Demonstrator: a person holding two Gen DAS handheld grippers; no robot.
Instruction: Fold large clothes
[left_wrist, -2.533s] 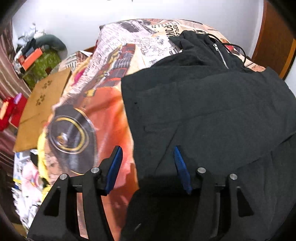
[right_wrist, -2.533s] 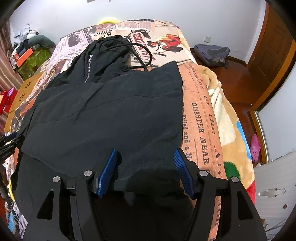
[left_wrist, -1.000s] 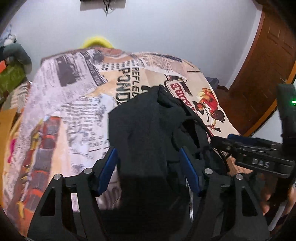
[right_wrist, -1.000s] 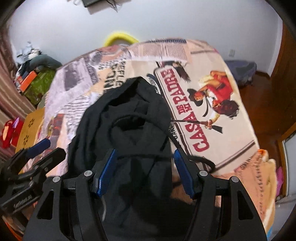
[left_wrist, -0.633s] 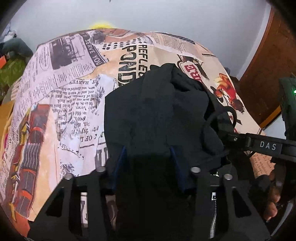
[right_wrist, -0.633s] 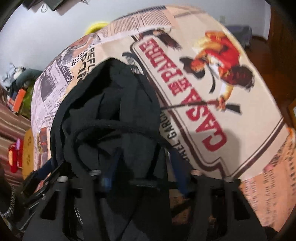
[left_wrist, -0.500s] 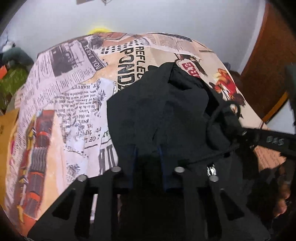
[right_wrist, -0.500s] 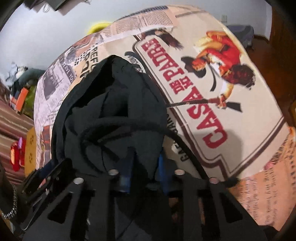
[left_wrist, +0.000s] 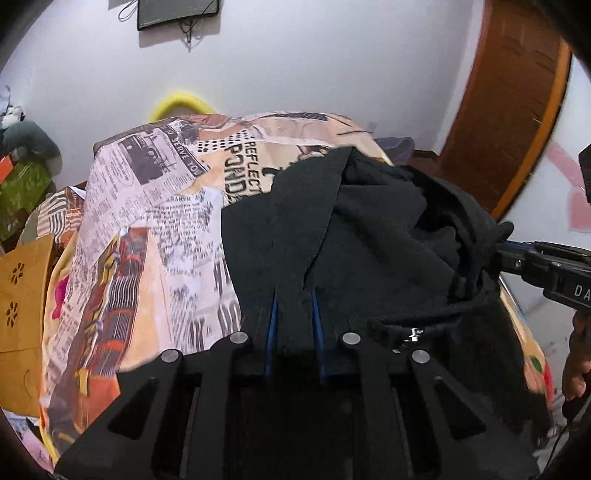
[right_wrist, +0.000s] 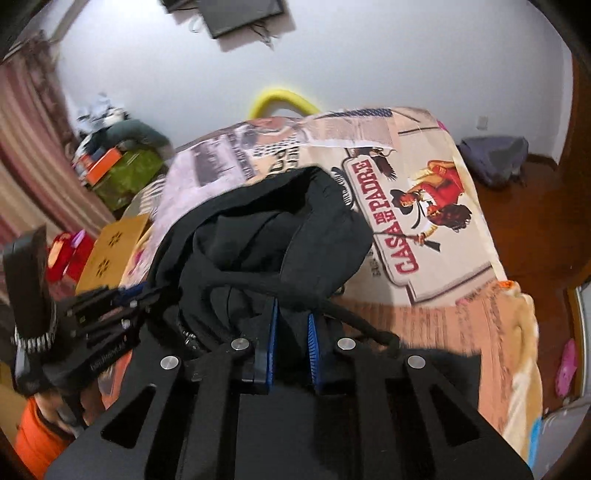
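A black zip-up hoodie (left_wrist: 369, 240) lies on a bed with a newspaper-print blanket (left_wrist: 155, 206). My left gripper (left_wrist: 293, 306) is shut on the hoodie's cloth at the left side of the hood, which is lifted off the bed. My right gripper (right_wrist: 291, 317) is shut on the hoodie (right_wrist: 266, 236) at the right side of the hood, beside its black drawstring (right_wrist: 354, 321). Each gripper shows in the other's view: the right gripper (left_wrist: 543, 262) at the right edge, the left gripper (right_wrist: 96, 314) at the left.
The blanket (right_wrist: 424, 229) covers the whole bed. A cardboard sheet (left_wrist: 18, 295) leans at the bed's left side. Boxes and clothes (right_wrist: 110, 162) pile up at the far left. A yellow ring (right_wrist: 282, 99) stands against the white wall. A wooden door (left_wrist: 517, 103) is on the right.
Both grippers moved from the hoodie's lower hem up to the hood, closed on the cloth there, and have lifted it. The view now tilts up toward the wall.
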